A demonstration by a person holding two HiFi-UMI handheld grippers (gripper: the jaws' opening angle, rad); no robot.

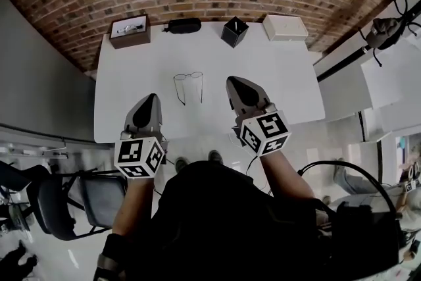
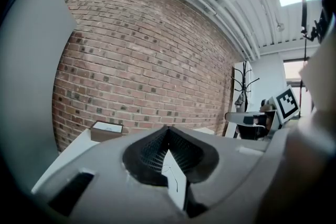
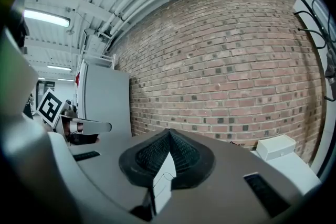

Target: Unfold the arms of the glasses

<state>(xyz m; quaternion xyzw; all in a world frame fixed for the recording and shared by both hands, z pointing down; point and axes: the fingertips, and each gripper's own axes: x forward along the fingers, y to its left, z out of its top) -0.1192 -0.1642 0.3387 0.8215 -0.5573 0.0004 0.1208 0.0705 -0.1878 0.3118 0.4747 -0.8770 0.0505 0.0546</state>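
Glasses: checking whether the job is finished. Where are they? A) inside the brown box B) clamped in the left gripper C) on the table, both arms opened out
C: the glasses lie free on the white table with both arms opened out, apart from the left gripper and right gripper.

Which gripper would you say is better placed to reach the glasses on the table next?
Right, only narrowly: the right gripper sits alongside the glasses, while the left gripper hangs nearer the table edge. Both jaws are shut.
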